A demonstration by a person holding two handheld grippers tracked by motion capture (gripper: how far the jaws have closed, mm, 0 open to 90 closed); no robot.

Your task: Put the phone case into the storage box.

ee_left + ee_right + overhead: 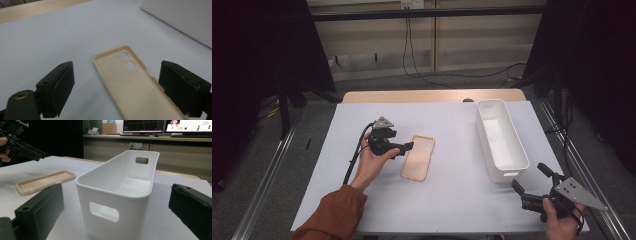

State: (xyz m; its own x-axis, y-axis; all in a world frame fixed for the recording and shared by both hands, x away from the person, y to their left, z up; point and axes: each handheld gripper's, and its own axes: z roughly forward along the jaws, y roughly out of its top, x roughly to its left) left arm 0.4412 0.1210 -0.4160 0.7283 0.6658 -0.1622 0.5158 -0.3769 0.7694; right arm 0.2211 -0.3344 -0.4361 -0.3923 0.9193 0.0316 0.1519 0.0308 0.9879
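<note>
High view: left gripper (406, 148), jaws apart, sits at the left edge of the beige soft phone case (418, 158), lying inside-up mid-table on the white table cover (452, 190). Long white plastic bin (501, 140) stands well to its right; right gripper (532, 184), jaws spread, holds nothing near the bin's near end.

Left gripper view: case (136, 87) lies between the separated jaws, pads not pressing it; camera cutouts visible.

Right gripper view: bin (117, 192) fills the gap ahead, handle slot facing; case (45, 182) flat beyond, left.
</note>
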